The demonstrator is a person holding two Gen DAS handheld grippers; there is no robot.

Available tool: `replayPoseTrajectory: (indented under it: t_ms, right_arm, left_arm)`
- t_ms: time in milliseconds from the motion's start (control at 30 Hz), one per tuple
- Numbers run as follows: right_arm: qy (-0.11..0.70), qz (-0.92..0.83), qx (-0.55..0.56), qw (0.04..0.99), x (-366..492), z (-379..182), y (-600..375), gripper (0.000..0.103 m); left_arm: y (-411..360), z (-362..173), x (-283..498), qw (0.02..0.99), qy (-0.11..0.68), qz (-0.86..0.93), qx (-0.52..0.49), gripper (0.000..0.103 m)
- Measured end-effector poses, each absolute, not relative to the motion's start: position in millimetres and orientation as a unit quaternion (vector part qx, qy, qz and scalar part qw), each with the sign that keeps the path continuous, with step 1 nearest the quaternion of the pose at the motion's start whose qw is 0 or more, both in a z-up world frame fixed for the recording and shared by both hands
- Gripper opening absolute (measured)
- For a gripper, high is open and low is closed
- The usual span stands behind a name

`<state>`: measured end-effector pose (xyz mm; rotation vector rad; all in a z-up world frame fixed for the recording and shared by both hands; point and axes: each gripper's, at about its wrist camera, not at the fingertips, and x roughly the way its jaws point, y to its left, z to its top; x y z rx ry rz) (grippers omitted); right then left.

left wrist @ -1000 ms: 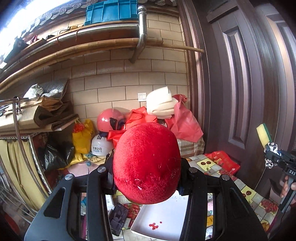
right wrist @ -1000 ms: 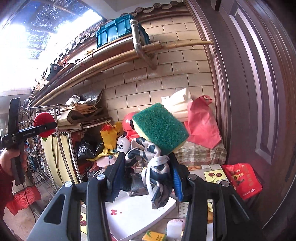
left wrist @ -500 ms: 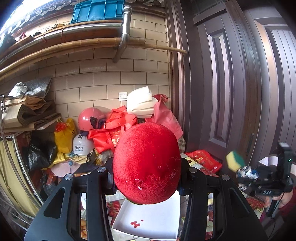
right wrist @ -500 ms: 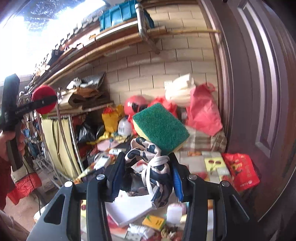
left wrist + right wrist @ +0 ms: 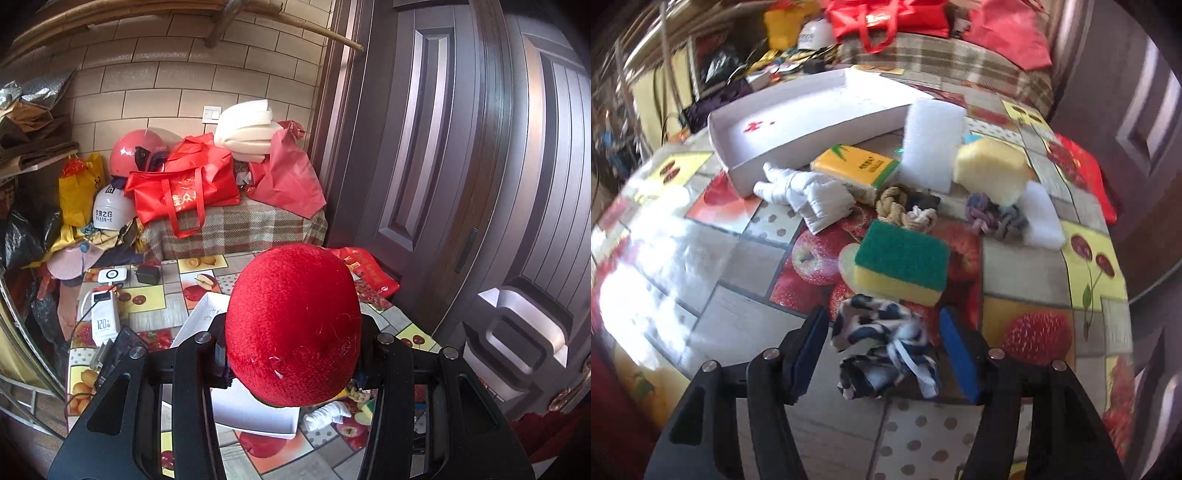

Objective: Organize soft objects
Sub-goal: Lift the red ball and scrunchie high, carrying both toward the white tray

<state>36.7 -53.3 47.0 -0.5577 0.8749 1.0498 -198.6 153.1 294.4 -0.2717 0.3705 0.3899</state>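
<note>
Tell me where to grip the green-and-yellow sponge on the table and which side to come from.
Grip the sponge across its two short yellow ends, coming down from above. It lies flat, green side up, clear on its left; the patterned cloth crowds its near edge, so keep the fingers clear of that.

Both views bulge in heavy fisheye, with dark vignetted corners and the brick wall (image 5: 155, 92) and door (image 5: 436, 155) bending towards the rim. The left-wrist picture is sharp and evenly lit by soft daylight, and the red plush ball (image 5: 293, 328) shows crisp fibres. The right-wrist picture is smeared by motion blur, worst at its upper and left edges, while strong light from the left burns a white glare patch into the glossy worktop (image 5: 653, 258).
</note>
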Motion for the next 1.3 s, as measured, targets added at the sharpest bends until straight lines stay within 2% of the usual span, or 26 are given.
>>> replayPoseTrajectory:
  t_ms: [33,267,433,467,500,567,700,867,967,1100,1300]
  right_arm:
    - [0.406,0.464,-0.252,0.746,42,46,-61,0.076]
    - [0.413,0.473,-0.204,0.751,44,58,-84,0.076]
    - [0.402,0.479,-0.265,0.734,24,36,-41,0.074]
    - [0.404,0.476,-0.281,0.729,22,28,-36,0.067]
    - [0.410,0.480,-0.286,0.721,20,24,-34,0.043]
    - [0.405,0.494,-0.266,0.721,16,35,-39,0.041]
    - [0.335,0.530,-0.182,0.757,17,119,-55,0.040]
    - [0.172,0.552,-0.042,0.815,20,259,-66,0.041]
    - [0.097,0.557,0.010,0.825,16,317,-62,0.041]
    - [0.049,0.569,0.049,0.819,13,352,-54,0.041]
    - [0.050,0.583,0.082,0.807,14,358,-44,0.041]
  left_arm:
    - [153,293,-199,0.955,0.183,0.190,-0.137,0.045]
    - [155,287,-191,0.955,0.187,0.178,-0.149,0.045]
    - [151,283,-182,0.954,0.199,0.177,-0.142,0.045]
    - [150,282,-182,0.953,0.201,0.180,-0.137,0.045]
    - [149,282,-181,0.953,0.202,0.185,-0.132,0.045]
    - [148,283,-185,0.952,0.200,0.198,-0.120,0.045]
    - [150,290,-195,0.948,0.189,0.241,-0.089,0.045]
    - [159,327,-228,0.945,0.137,0.289,-0.070,0.045]
    - [163,352,-252,0.942,0.105,0.313,-0.061,0.045]
    - [165,372,-271,0.937,0.083,0.335,-0.045,0.045]
    - [164,380,-284,0.935,0.066,0.347,-0.037,0.045]
